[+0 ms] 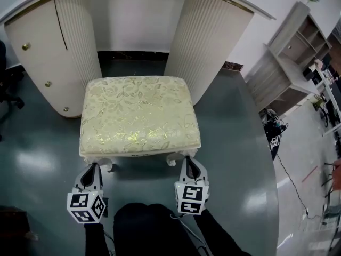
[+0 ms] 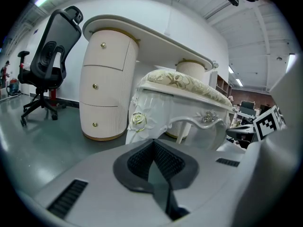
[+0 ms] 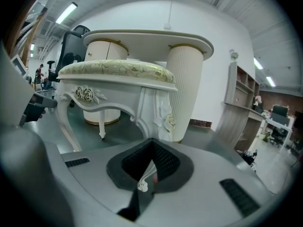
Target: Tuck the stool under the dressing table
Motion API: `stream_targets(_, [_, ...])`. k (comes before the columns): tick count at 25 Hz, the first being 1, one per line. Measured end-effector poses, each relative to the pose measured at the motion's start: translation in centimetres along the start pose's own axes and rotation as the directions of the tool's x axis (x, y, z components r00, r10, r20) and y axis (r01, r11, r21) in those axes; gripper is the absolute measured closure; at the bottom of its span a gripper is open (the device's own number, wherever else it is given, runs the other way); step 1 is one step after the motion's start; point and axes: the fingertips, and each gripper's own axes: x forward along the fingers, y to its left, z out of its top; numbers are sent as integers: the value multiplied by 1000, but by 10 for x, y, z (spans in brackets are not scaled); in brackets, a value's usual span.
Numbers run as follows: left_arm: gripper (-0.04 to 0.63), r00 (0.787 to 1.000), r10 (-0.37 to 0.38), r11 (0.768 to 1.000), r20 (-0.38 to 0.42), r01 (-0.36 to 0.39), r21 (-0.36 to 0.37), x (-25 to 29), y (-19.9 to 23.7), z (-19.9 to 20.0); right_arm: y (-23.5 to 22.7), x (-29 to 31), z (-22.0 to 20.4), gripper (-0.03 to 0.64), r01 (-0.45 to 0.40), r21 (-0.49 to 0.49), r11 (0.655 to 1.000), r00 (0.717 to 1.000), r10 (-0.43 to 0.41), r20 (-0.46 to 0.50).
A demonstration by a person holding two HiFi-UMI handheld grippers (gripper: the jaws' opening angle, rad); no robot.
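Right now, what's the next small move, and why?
Probably ease both grippers forward together. The left gripper and right gripper sit at the front legs of the stool, and only its rear lies between the pedestals of the dressing table; an even push should slide it straight in.

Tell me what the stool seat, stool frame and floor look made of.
The stool seat: woven fabric, cream-gold leaf pattern, slight sheen, likely padded.
The stool frame: glossy white carved wood or moulded resin with gilt roses; can't tell which.
The floor: smooth grey-green coating, glossy enough to reflect lights.
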Motion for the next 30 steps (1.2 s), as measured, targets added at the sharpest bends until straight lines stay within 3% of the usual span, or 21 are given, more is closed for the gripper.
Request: stream_targets(30, [588,999,9,999,38,-7,-33,5,-2,-5,-2,16,-4,611,-23,-12,1000,999,24,42])
